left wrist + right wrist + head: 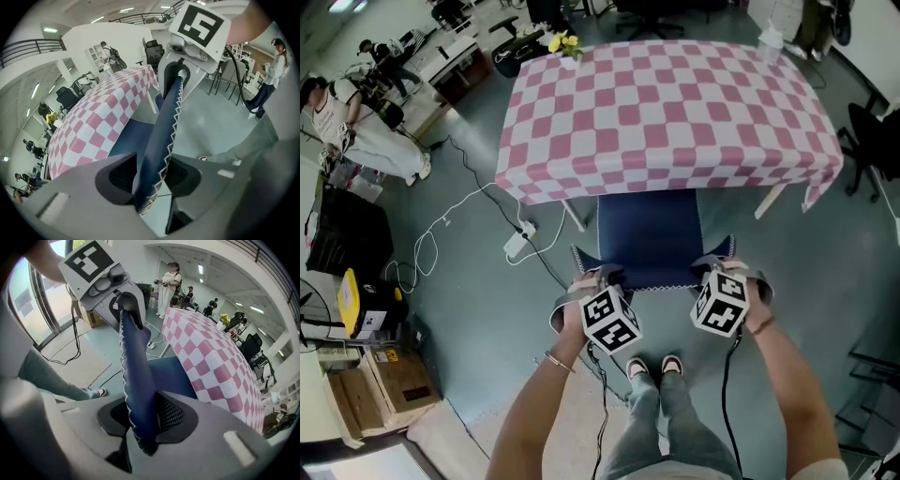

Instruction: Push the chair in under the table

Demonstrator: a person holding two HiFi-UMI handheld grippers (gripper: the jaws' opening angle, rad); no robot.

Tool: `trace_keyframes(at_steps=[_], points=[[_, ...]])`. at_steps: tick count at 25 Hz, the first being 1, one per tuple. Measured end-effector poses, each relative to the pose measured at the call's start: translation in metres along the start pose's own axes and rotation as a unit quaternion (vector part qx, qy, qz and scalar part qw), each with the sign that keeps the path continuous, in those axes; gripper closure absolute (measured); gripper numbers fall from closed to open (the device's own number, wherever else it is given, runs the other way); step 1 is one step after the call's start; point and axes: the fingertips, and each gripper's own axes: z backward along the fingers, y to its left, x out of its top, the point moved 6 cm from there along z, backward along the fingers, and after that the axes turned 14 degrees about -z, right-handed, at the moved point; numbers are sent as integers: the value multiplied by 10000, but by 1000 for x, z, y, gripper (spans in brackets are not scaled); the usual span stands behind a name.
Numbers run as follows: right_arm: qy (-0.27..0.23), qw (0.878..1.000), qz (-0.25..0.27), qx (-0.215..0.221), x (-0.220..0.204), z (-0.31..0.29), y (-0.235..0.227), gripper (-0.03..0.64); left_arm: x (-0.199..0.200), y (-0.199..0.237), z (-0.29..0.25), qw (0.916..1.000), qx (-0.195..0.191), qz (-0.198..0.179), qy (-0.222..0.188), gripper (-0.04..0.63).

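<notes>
Nearest, a person's two shoes are seen planted on the grey floor just behind the dark blue padded chair with white zigzag stitching. The top edge of its backrest is clamped at both ends. The left gripper is closed on the left corner, and in its own view the stitched edge is pinched between both pads of the gripper. The right gripper is closed on the right corner, where the blue padding is pressed between the pads of that gripper. Both jaw pairs are held at a moderate width by the thickness of the backrest.

Beyond the backrest, the front part of the seat is already covered by the table draped in a pink-and-white checked cloth, while the rear part remains outside it. A white power strip with a trailing cable is seen on the floor to the left. Yellow flowers are set at the table's far left corner.
</notes>
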Motion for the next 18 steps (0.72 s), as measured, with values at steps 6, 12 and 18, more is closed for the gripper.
trace_keyframes(at_steps=[6,12,18], points=[[-56,9999,-17,-104,11,-8,-26,499,4,27,-15,9999,69,-95,28,456],[-63,9998,-58,-167,23,-15,-53,500,8,56,-29,9998,121,-143,38,456],[-66,10000,32,14,30,-17,-64,500,7,68,-30,9999,36,-102,33,456]])
